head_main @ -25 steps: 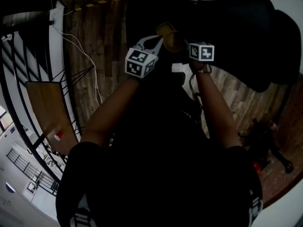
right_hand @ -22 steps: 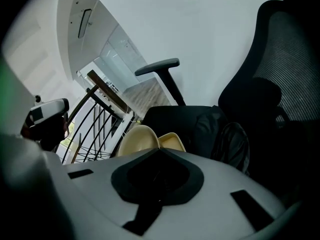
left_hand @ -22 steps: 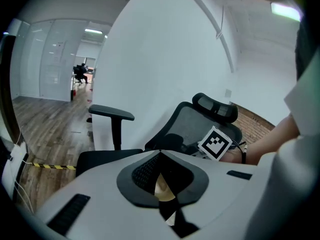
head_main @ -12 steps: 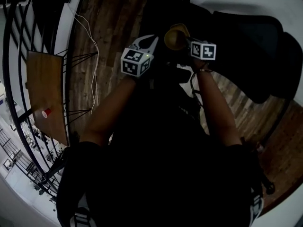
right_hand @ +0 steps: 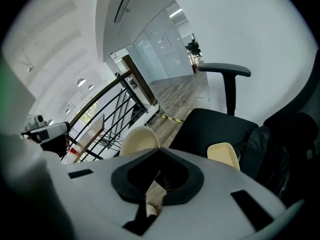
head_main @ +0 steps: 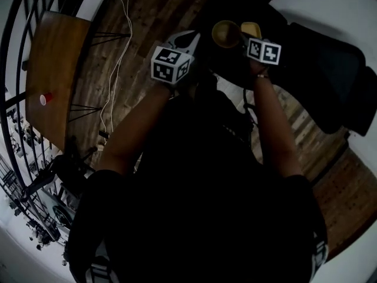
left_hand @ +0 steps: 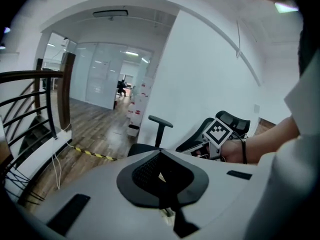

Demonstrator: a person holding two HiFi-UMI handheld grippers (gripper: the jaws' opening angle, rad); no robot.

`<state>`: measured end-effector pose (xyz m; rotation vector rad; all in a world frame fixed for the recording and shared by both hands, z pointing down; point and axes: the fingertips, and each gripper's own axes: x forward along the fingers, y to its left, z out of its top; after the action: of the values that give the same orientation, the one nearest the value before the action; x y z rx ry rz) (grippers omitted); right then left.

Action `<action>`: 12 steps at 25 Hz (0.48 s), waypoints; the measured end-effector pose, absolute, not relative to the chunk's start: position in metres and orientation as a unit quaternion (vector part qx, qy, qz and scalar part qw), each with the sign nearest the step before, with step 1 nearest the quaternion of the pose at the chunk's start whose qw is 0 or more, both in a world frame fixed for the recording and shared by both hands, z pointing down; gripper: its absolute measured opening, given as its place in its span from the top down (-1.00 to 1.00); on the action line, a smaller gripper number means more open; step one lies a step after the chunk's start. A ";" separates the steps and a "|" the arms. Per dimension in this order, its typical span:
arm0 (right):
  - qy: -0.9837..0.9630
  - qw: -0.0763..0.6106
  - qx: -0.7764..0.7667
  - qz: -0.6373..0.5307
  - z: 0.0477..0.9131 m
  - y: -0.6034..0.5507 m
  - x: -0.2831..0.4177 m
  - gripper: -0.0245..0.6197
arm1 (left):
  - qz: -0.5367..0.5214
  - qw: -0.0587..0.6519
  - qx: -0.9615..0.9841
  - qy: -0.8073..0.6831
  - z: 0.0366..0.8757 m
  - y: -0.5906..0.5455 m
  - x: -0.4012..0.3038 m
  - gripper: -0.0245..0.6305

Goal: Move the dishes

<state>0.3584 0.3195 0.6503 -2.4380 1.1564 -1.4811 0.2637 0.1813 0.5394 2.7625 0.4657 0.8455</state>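
A black office chair [right_hand: 220,126] is standing on a wood-plank floor [head_main: 147,16] beside a white wall [left_hand: 200,74], with a cream tray [right_hand: 223,155] lying on it. The right gripper [right_hand: 159,150] is pinching a cream bowl [right_hand: 137,140] by its rim over the seat. To its left, the left gripper [left_hand: 160,156] is hanging closed and empty.

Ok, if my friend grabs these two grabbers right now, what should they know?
Left gripper: jaws shut, empty, held in the air.
Right gripper: jaws shut, seemingly pinching the round bowl by its rim.
Square plate: lying on the black office chair seat.
Done: bowl looks picked up.
Left: set the bowl down, then probably move the plate. No drop-off spot shows.
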 end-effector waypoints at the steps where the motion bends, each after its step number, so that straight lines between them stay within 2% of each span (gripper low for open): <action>1: 0.380 0.027 -0.791 -0.479 0.647 0.309 0.349 0.88 | 0.285 0.111 0.940 0.151 0.538 0.171 0.249 0.94; 12: 0.475 -0.036 -0.762 -0.439 0.594 0.133 0.238 0.88 | 0.236 0.138 0.962 0.030 0.501 0.018 0.080 0.94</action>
<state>0.2383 0.1326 0.5936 -2.4504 1.5276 -1.4125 0.0797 0.0180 0.5012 2.7819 0.0870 0.6817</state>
